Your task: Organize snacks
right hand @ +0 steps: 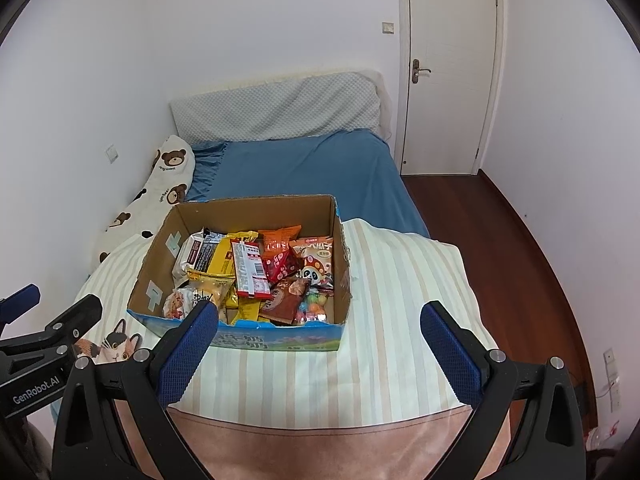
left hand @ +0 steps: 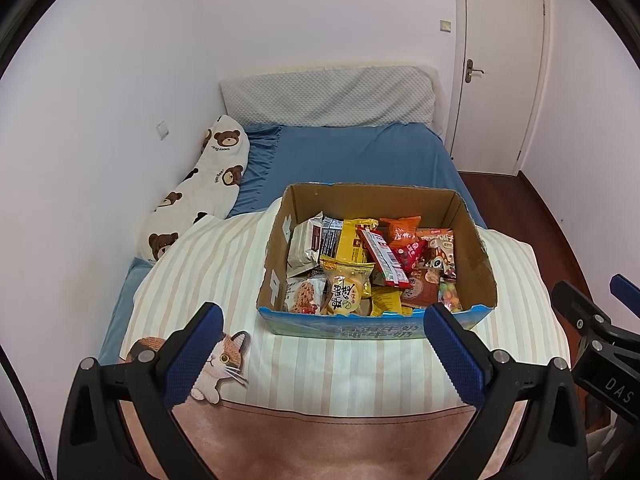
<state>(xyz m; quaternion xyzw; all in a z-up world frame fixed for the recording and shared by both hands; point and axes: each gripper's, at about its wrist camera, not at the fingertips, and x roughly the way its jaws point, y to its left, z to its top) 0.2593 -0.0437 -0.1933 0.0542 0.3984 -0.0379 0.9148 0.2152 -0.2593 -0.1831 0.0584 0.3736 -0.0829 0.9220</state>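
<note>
So the cardboard box (left hand: 276, 256) full of snack packets (left hand: 370, 264) is sitting on the striped quilt (left hand: 208, 264) on the bed (left hand: 360, 156). The left hand-held gripper (left hand: 324, 344) and right hand-held gripper (right hand: 319, 344) are both hovering wide open just short of the box, holding nothing.

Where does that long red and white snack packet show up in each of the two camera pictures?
Left wrist view: the red and white packet lies slantwise at the box's middle.
Right wrist view: the same packet lies left of centre in the box.
Shared landmark: the orange bag just behind it.
</note>
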